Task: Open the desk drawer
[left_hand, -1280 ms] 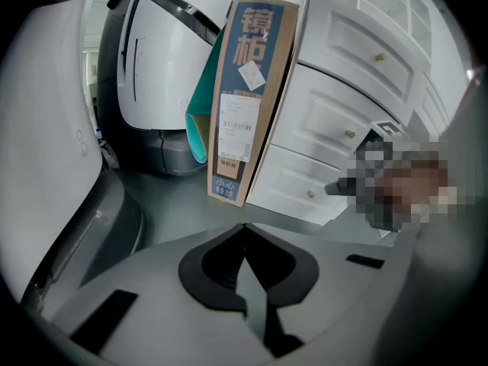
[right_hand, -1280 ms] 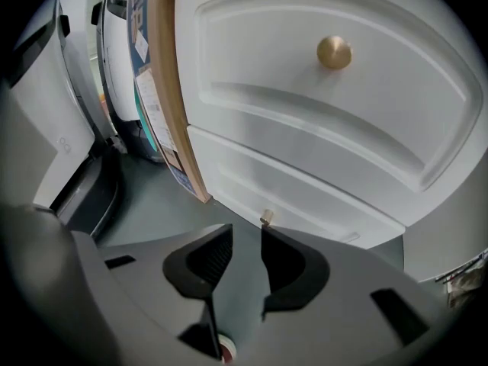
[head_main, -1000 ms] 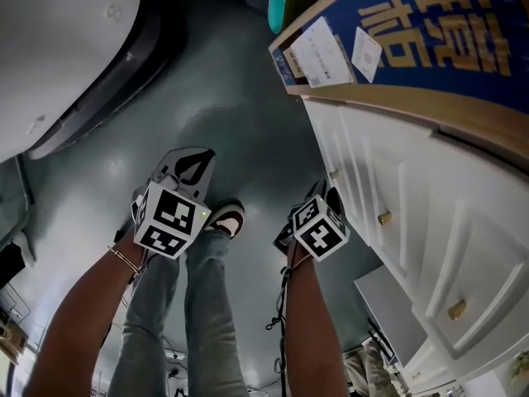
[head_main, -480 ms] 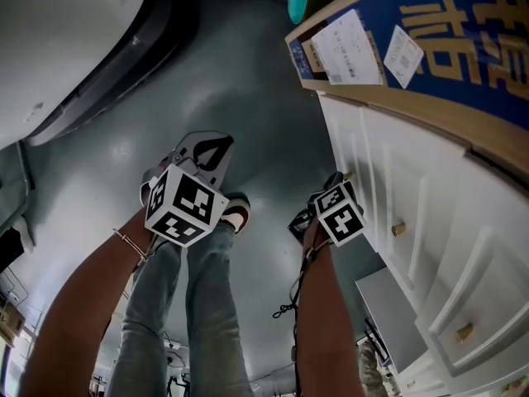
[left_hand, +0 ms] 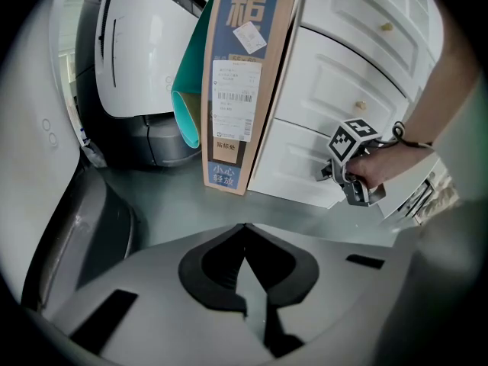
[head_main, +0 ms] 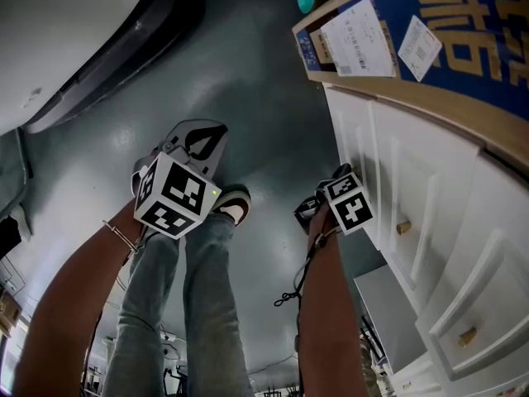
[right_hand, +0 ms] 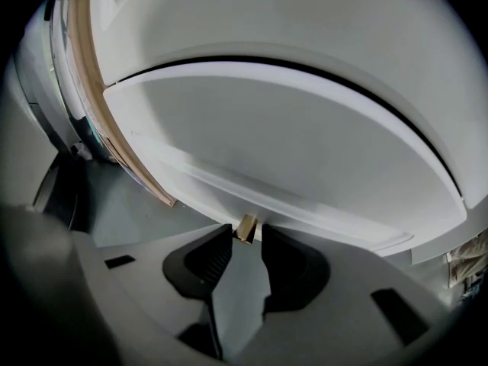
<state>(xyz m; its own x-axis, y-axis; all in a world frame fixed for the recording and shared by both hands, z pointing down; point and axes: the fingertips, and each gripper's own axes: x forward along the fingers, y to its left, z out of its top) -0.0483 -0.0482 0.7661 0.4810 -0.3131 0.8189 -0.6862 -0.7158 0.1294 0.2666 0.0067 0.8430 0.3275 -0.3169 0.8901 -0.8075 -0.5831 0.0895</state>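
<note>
Shifted right hand-held gripper (right_hand: pixel 245 244) down and in toward white drawer front (right_hand: pixel 305 143) since a second ago. Noted its jaws apart, just closing slightly, with brass knob (right_hand: pixel 246 228) between the tips at lower centre of right gripper view, seemingly not yet pinched. Noted left hand-held gripper (left_hand: pixel 244 231) closed, empty, held over grey floor (head_main: pixel 248 98). Judged: approach done; grip and pull left; drawer shut. Seen around surface: blue-faced cardboard box (head_main: pixel 388 40) against it at upper right, white machine (head_main: pixel 50 31) upper left.
</note>
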